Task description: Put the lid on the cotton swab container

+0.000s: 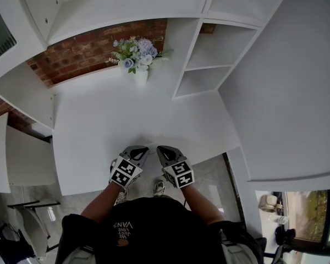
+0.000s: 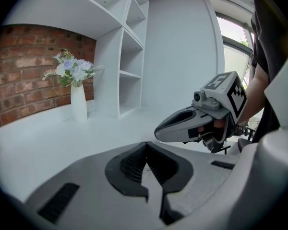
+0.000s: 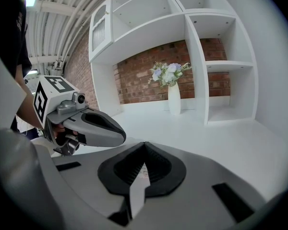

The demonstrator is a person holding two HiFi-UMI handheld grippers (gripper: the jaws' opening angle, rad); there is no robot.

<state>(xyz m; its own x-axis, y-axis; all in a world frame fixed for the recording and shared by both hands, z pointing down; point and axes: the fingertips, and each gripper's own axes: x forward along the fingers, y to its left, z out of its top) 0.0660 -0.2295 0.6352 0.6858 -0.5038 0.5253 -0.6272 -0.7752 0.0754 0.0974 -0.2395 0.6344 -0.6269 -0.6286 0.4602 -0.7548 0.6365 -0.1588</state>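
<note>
Now: both claws closed, nothing gripped

The left gripper [image 1: 143, 149] and right gripper [image 1: 161, 149] hang side by side, tips near, seemingly over the front edge of the white table [image 1: 99, 131]; both jaws shut, empty. The swab container and lid lie outside every view

Shirt print [image 1: 122, 225]: "VANS", pale yellow, seen upside down on the person's black shirt [image 1: 154, 224], near edge of the head view.
Smaller lines beside it: too small to read.
</note>
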